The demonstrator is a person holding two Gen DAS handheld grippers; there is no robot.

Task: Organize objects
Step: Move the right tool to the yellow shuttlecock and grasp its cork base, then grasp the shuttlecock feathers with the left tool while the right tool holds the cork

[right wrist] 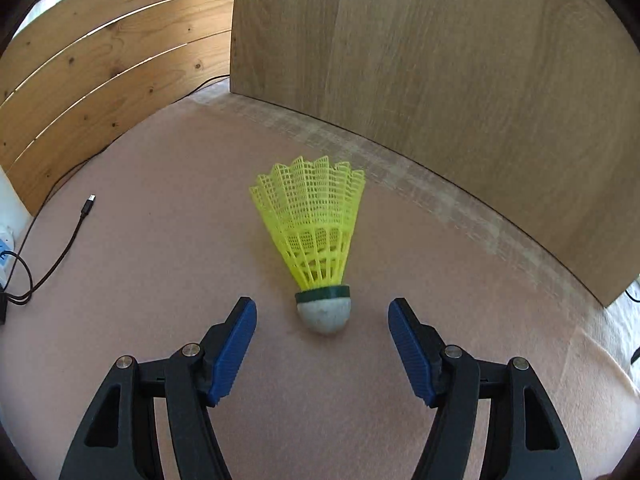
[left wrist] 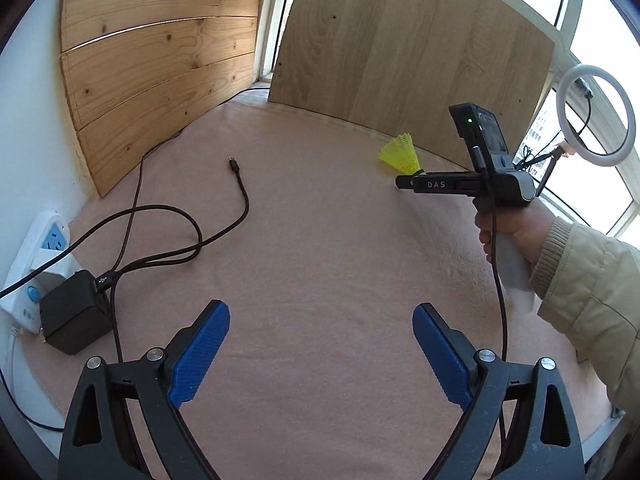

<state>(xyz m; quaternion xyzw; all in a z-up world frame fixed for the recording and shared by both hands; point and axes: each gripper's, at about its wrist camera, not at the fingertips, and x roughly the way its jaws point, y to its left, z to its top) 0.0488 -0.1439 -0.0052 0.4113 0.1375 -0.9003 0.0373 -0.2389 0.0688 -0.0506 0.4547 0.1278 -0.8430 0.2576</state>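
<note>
Black gripper (right wrist: 322, 312) frames, ribbed blue jaws, silver screws, "DAS" marking, quilted beige sleeve (left wrist: 592, 288)

My left gripper (left wrist: 321, 316) tilts downward with its blue fingers (left wrist: 202, 354) spread wide, nothing between them. My right gripper (right wrist: 322, 316) also angles down, its fingers (right wrist: 234, 350) parted with a clear gap and pressing on nothing. In the left wrist view, my right hand (left wrist: 514, 236) wraps the pale handle of that gripper, a beige quilted sleeve (left wrist: 592, 292) covering the wrist.
</note>
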